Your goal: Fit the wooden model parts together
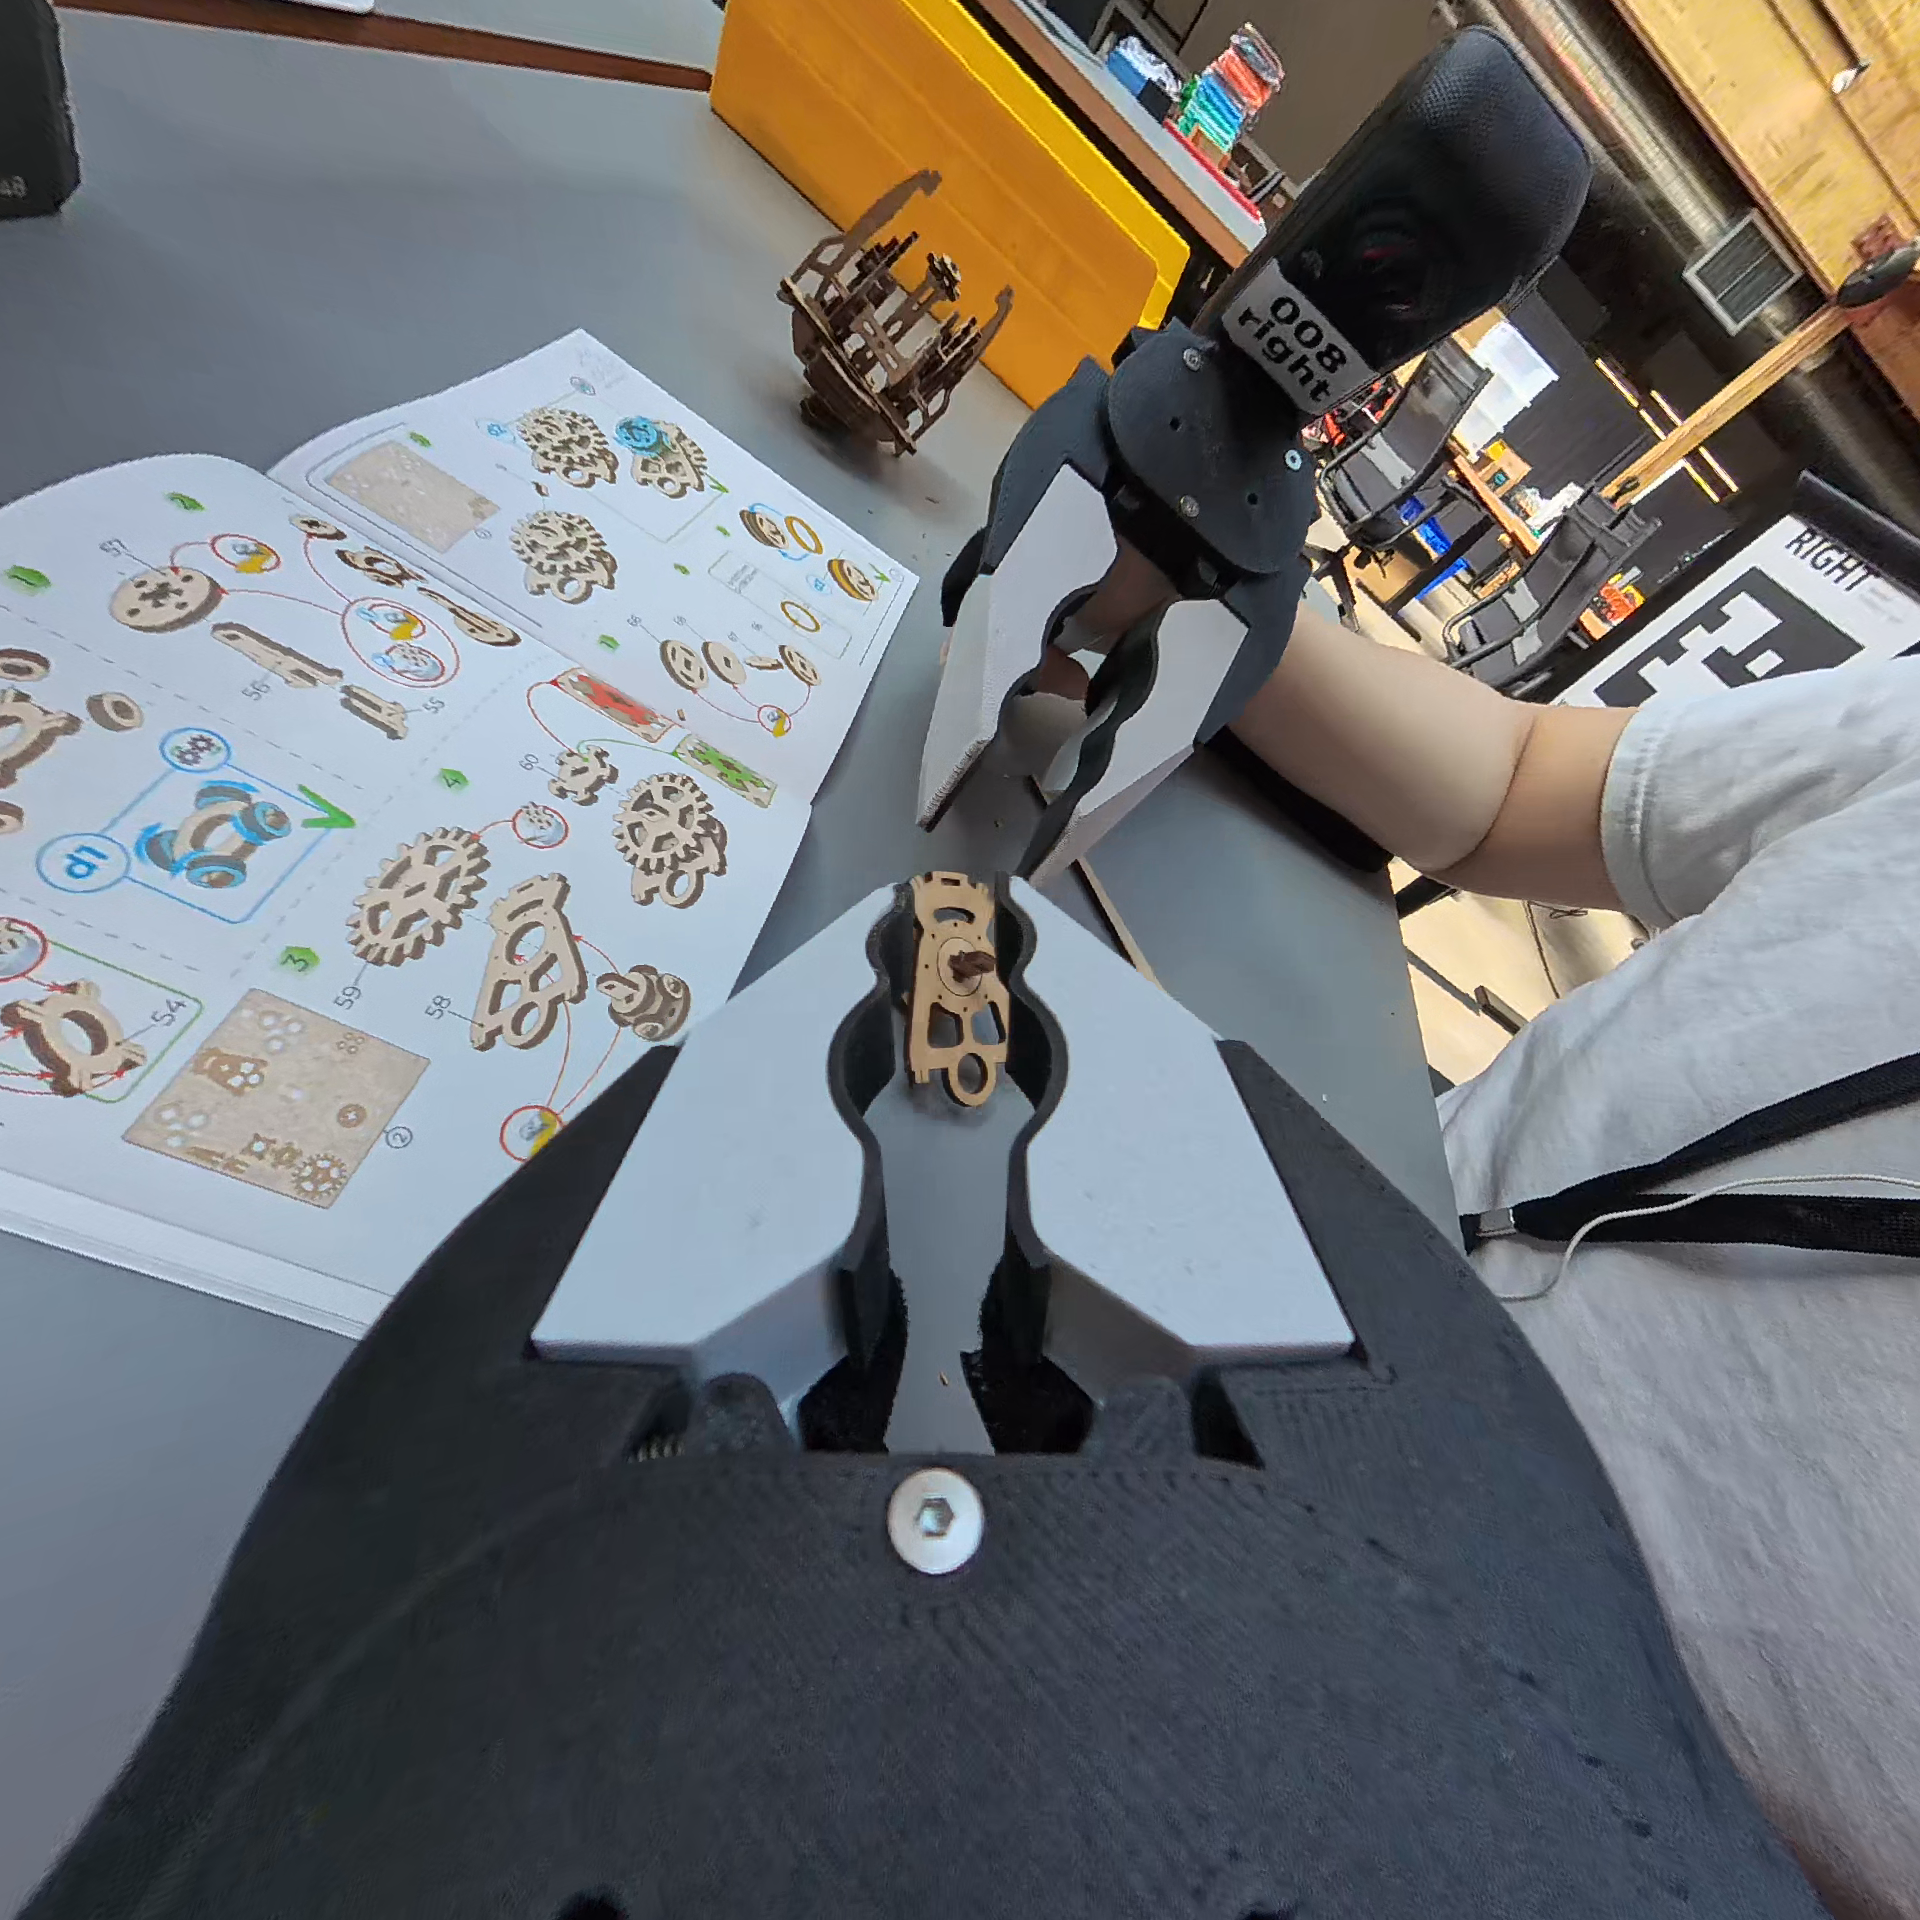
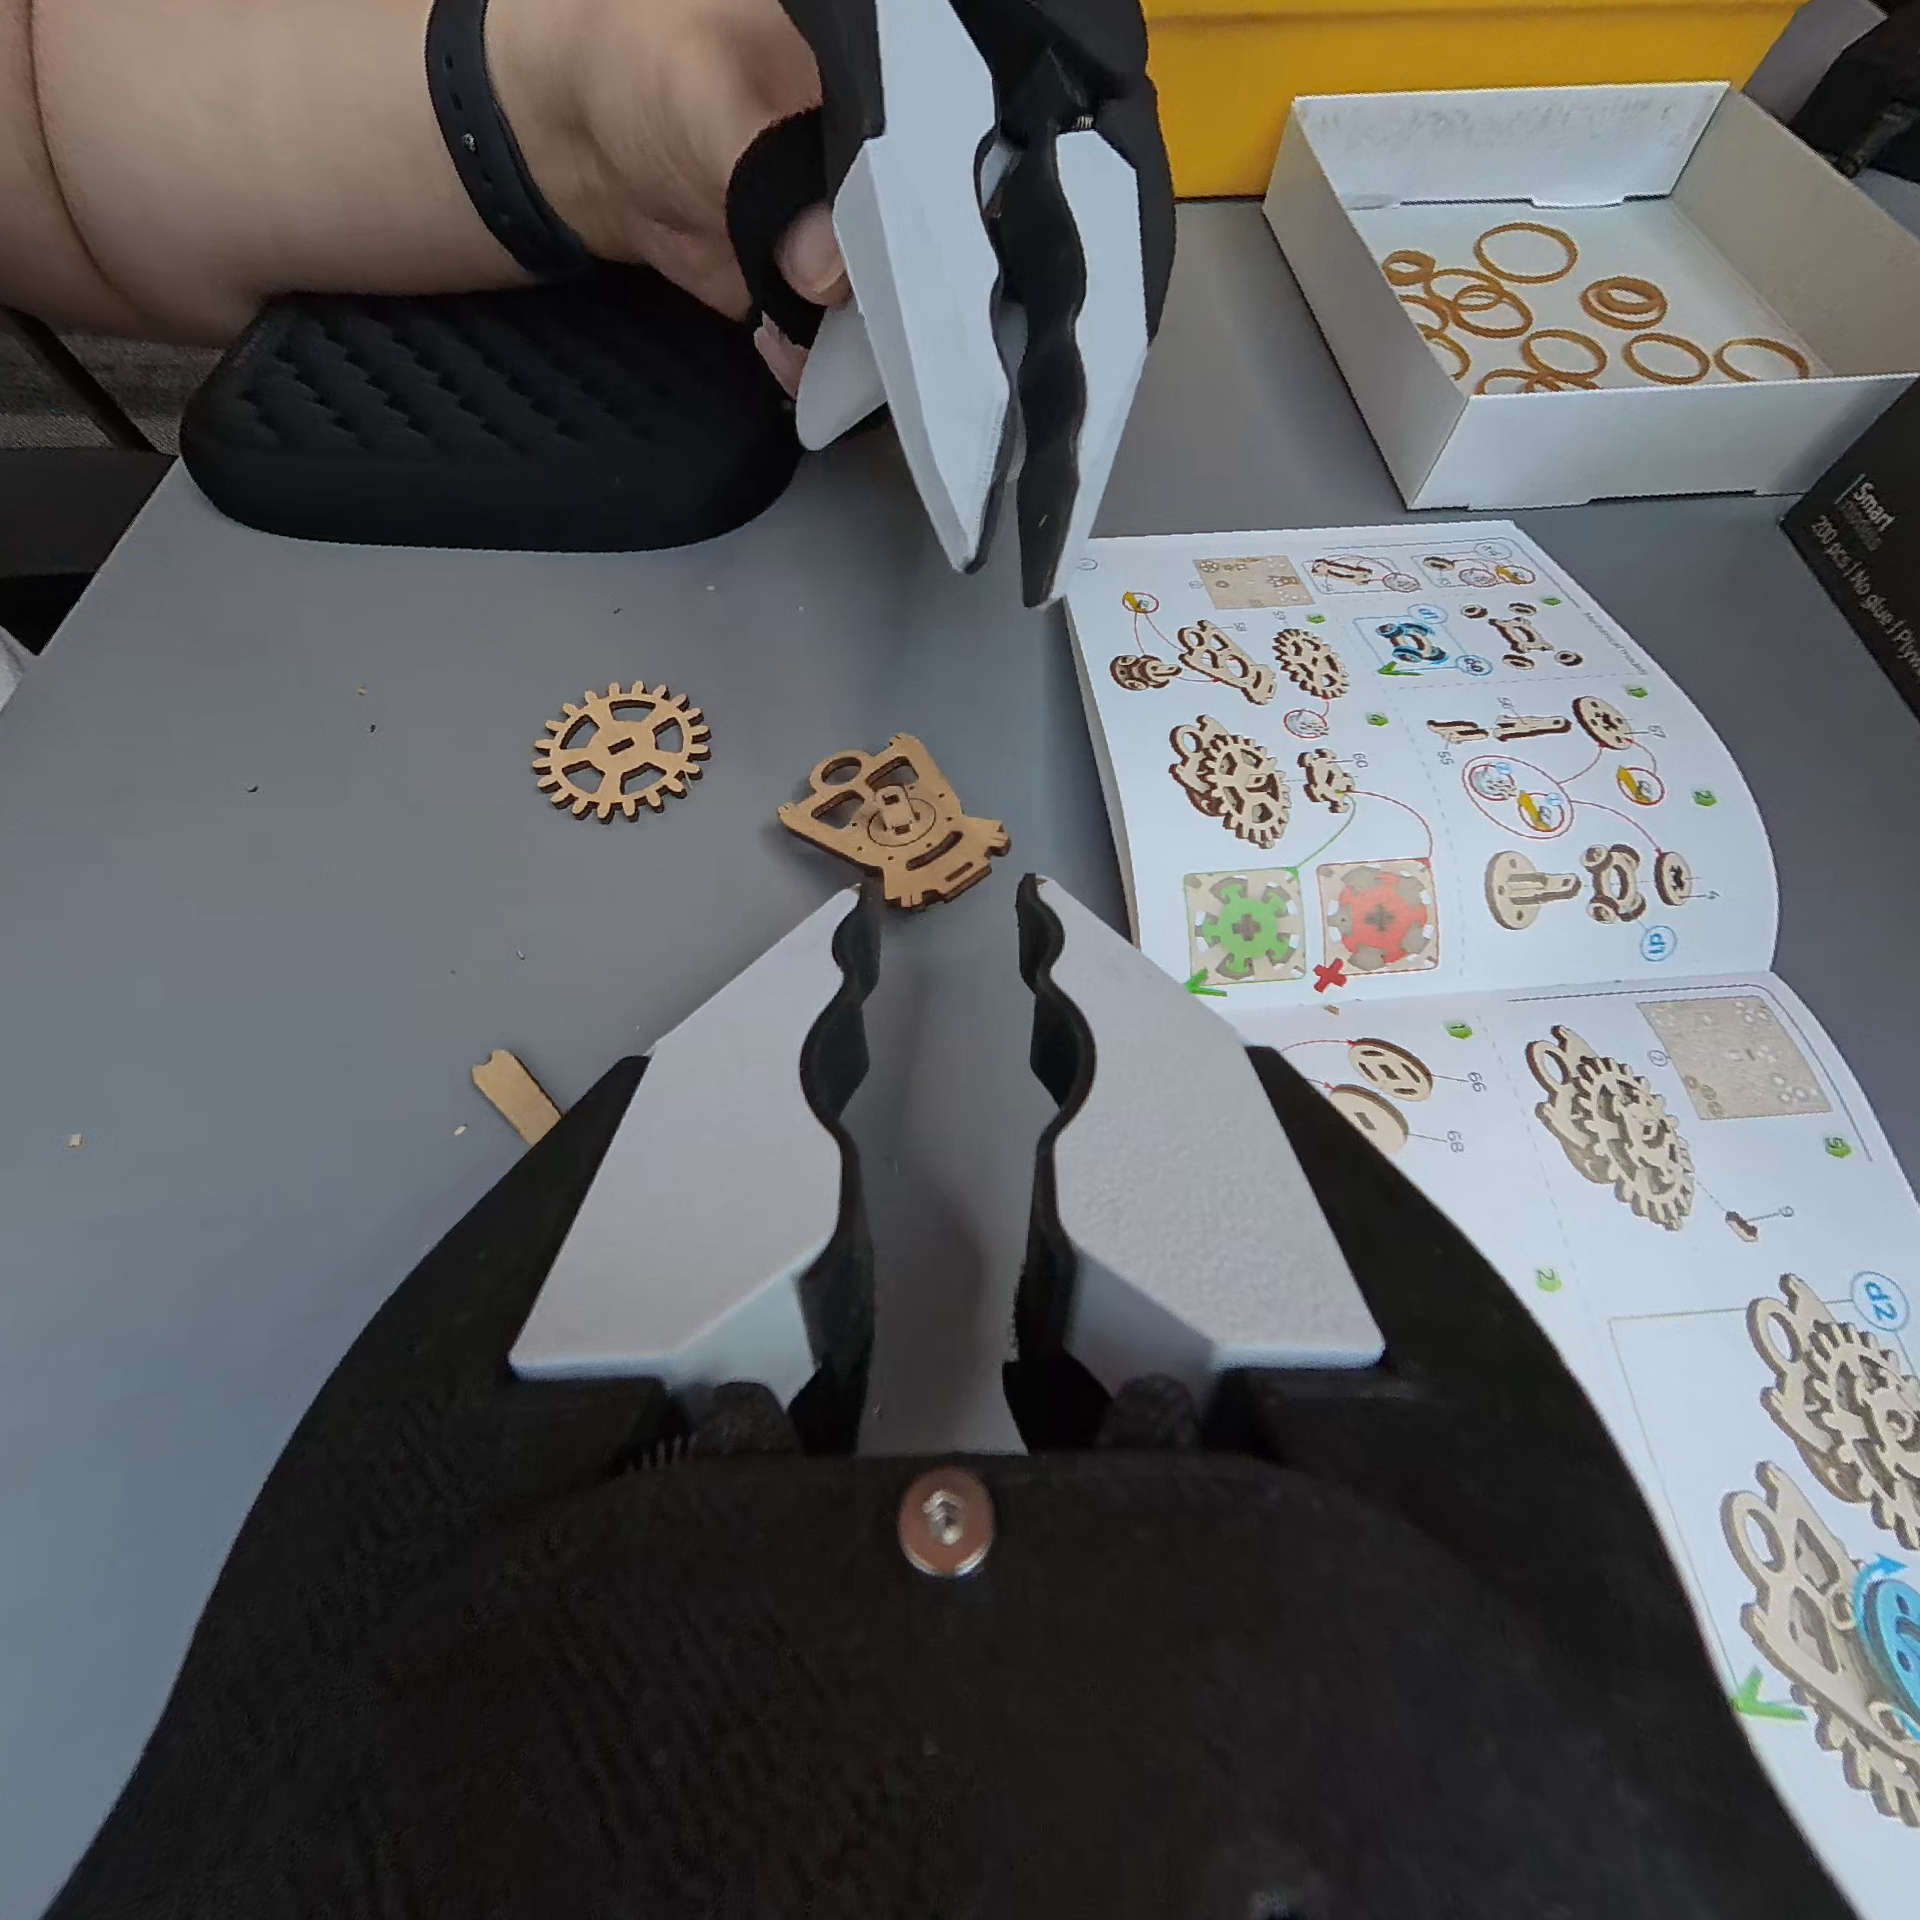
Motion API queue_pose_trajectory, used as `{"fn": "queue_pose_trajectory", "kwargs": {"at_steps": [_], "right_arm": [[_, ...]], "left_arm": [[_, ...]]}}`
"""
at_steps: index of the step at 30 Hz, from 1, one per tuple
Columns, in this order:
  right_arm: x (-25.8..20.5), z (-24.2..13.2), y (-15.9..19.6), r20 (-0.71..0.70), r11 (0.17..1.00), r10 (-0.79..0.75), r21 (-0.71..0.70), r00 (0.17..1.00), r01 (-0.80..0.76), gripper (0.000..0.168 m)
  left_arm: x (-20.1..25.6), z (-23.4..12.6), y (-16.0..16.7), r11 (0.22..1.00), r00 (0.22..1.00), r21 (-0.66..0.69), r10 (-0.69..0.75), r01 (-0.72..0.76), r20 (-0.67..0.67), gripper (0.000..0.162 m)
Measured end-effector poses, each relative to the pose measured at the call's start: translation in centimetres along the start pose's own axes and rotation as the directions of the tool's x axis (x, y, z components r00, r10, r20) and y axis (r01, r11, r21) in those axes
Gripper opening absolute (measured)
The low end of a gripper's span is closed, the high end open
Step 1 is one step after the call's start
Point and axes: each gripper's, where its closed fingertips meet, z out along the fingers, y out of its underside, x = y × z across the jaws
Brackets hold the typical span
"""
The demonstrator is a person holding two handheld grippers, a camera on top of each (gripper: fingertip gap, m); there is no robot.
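A flat wooden plate with cut-outs and a small peg in its middle (image 2: 894, 821) lies on the grey table (image 2: 312, 935). A wooden gear (image 2: 621, 750) lies to its left. My right gripper (image 2: 940, 894) is open and empty, its tips just short of the plate. My left gripper (image 2: 997, 582) hovers above and behind the plate, jaws only narrowly apart and empty. In the left wrist view the plate (image 1: 956, 987) shows through the gap of the left gripper (image 1: 951, 888), with the right gripper (image 1: 987, 831) beyond it.
An open instruction booklet (image 2: 1455, 831) lies right of the plate. A white box of wooden rings (image 2: 1558, 291), a yellow bin (image 1: 935, 156), a dark part-built wooden model (image 1: 883, 322), a black pad (image 2: 488, 416) and a small wooden strip (image 2: 516, 1096) are nearby. Tip to tip, the grippers are about 6 centimeters apart. From the right gripper's tips to the wooden gear (image 2: 621, 750) is close to 9 centimeters.
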Motion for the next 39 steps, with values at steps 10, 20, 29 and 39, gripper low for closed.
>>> {"fn": "queue_pose_trajectory", "kwargs": {"at_steps": [10, 20, 29, 39], "right_arm": [[-0.7, 0.3, 0.2, -0.012, 0.998, -0.061, -0.022, 0.998, 0.060, 0.027], [-1.1, 0.4, -0.7, -0.007, 0.998, -0.060, 0.017, 0.998, 0.060, 0.030], [-1.0, 0.9, 0.0, -0.016, 0.997, -0.075, -0.022, 0.997, 0.074, 0.024], [-0.7, 1.1, 0.2, -0.034, 0.996, -0.081, -0.034, 0.996, 0.079, 0.025]], "left_arm": [[0.0, -1.2, -1.8, 0.989, 0.992, 0.088, 0.109, -0.115, 0.068, 0.015], [-0.6, -4.0, -4.3, 0.955, 0.981, 0.249, 0.128, -0.161, 0.145, 0.013], [-0.9, -3.0, -3.3, 0.968, 0.975, 0.176, 0.151, -0.179, 0.162, 0.009], [-1.1, -4.2, -4.3, 0.957, 0.985, 0.258, 0.098, -0.132, 0.140, 0.008]]}}
